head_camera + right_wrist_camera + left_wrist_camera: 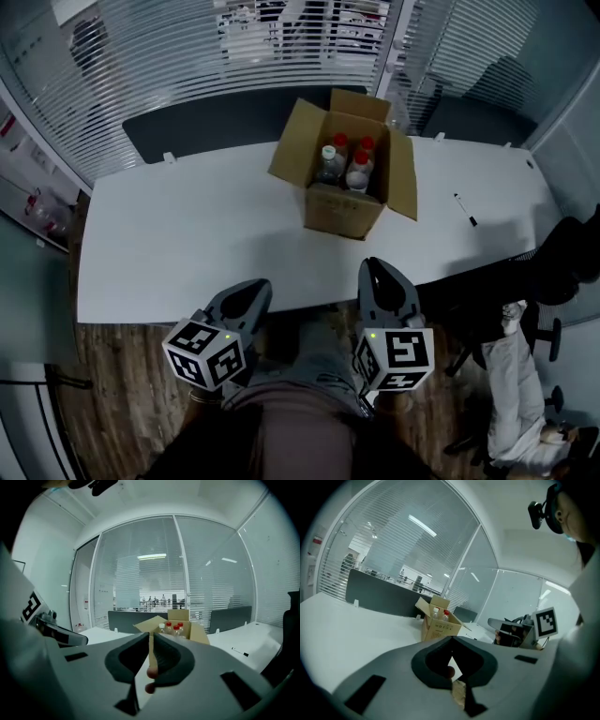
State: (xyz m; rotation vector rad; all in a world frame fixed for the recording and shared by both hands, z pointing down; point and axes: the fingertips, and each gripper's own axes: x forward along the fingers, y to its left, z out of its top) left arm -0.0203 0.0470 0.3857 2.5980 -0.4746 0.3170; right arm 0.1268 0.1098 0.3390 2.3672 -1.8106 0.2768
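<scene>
An open cardboard box point(345, 211) stands on the far middle of a white table point(187, 244). Upright plastic bottles sit in it, two with red caps point(359, 171) and one with a white cap point(329, 161). My left gripper point(255, 286) and right gripper point(375, 265) hang side by side at the table's near edge, close to my body and well short of the box. Both point toward the box. The left gripper view shows its jaws point(451, 639) meeting at the tips, with the box point(438, 629) far ahead. The right gripper point(150, 634) is shut too, aimed at the box point(197, 632). Neither holds anything.
A black marker point(465, 209) lies on the table to the right of the box. A dark partition panel point(206, 127) runs along the far edge, with glass walls and blinds behind. A dark office chair point(562, 253) stands at the right end. Wooden floor shows below the near edge.
</scene>
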